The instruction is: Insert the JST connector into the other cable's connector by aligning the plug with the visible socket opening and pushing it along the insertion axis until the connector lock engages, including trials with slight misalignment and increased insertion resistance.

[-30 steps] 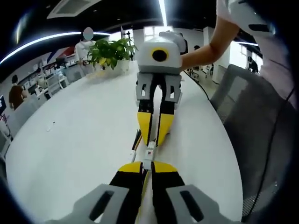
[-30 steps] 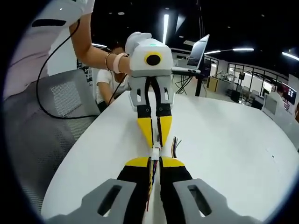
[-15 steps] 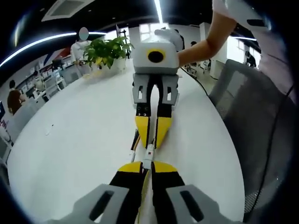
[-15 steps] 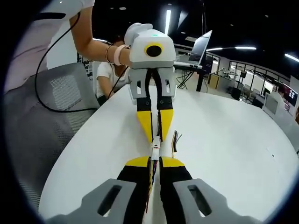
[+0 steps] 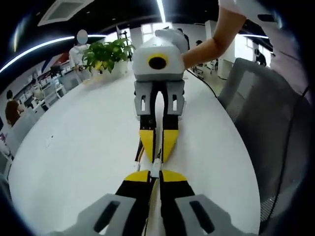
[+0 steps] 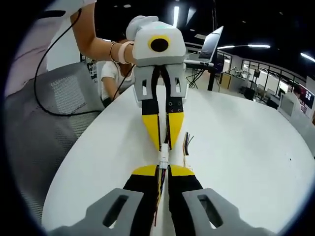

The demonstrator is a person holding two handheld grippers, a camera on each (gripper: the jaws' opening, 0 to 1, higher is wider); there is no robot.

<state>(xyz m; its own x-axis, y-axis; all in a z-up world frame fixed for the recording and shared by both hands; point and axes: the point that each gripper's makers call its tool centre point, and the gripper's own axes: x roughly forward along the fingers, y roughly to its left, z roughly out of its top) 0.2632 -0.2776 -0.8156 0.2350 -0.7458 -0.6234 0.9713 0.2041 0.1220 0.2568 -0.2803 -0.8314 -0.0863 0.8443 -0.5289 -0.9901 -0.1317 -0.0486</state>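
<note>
JST connector (image 6: 163, 158), lock hidden between jaws

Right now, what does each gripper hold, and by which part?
Each gripper, left and right, is shut on one white connector half, just behind the joint between the tips.

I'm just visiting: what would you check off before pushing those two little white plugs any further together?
1. Left gripper shut on its white connector: ok.
2. Right gripper shut on its own cable end: ok.
3. Both grippers facing each other tip to tip, roughly in one line over the white table: ok.
4. Plug squarely lined up with the socket opening: cannot tell, the joint is too small.
5. Lock already clicked in: cannot tell.
6. Loose coloured wires lying clear of the joint, off to one side: ok.
</note>
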